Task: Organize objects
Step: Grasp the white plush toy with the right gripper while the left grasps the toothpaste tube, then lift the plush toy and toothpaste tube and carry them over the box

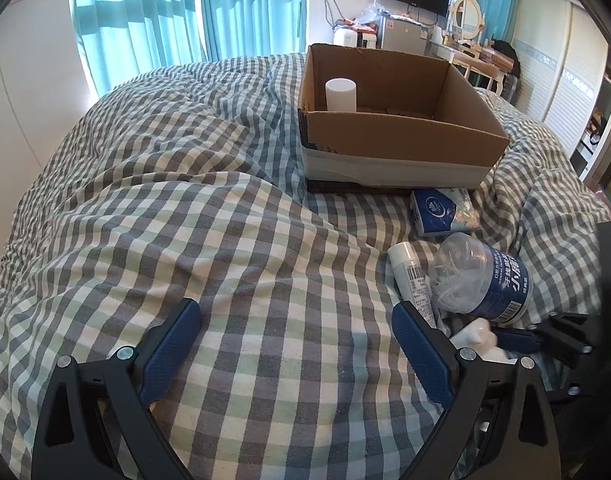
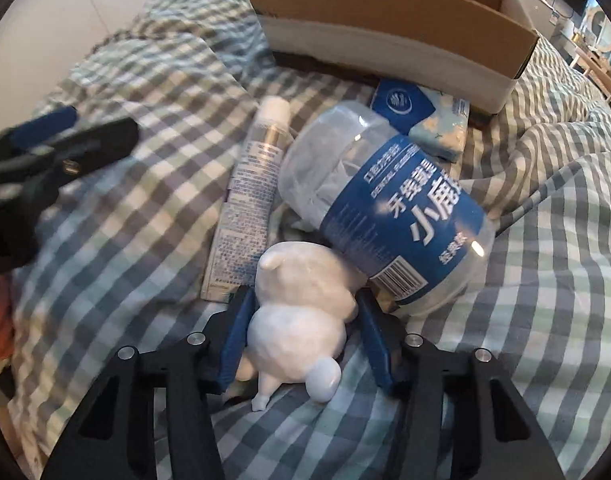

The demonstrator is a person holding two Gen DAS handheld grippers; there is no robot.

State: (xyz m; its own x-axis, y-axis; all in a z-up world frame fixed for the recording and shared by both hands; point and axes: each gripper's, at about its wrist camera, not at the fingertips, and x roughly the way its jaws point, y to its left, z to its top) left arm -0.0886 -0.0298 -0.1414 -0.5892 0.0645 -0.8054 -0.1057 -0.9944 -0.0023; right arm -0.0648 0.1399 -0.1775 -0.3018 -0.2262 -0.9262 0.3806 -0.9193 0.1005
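On the checked bed quilt (image 2: 117, 208), just before the open brown cardboard box (image 1: 401, 120), lies your small heap: a white moulded animal figurine (image 2: 301, 304), a clear plastic jar with a blue label (image 2: 389, 208), a slim white tube (image 2: 249, 200) and a blue tissue pack (image 2: 421, 112).

Your right gripper (image 2: 301, 344) has its jaws around the figurine's body. The left pad looks against it; the right shows a sliver of gap, so count it not yet clamped. Your left gripper (image 1: 297, 344) hangs over bare quilt, jaws wide, nothing between them.

Handling, as judged: the figurine looks rigid, light, smooth, probably brittle at ears and legs. Take it across the round belly, not the limbs. The jar leans on its head and may roll when you lift.

The right wrist view shows the pad contact; the left wrist view hides most of the figurine. Only the left view shows the box interior, a white cylinder (image 1: 340, 94) standing in one corner.
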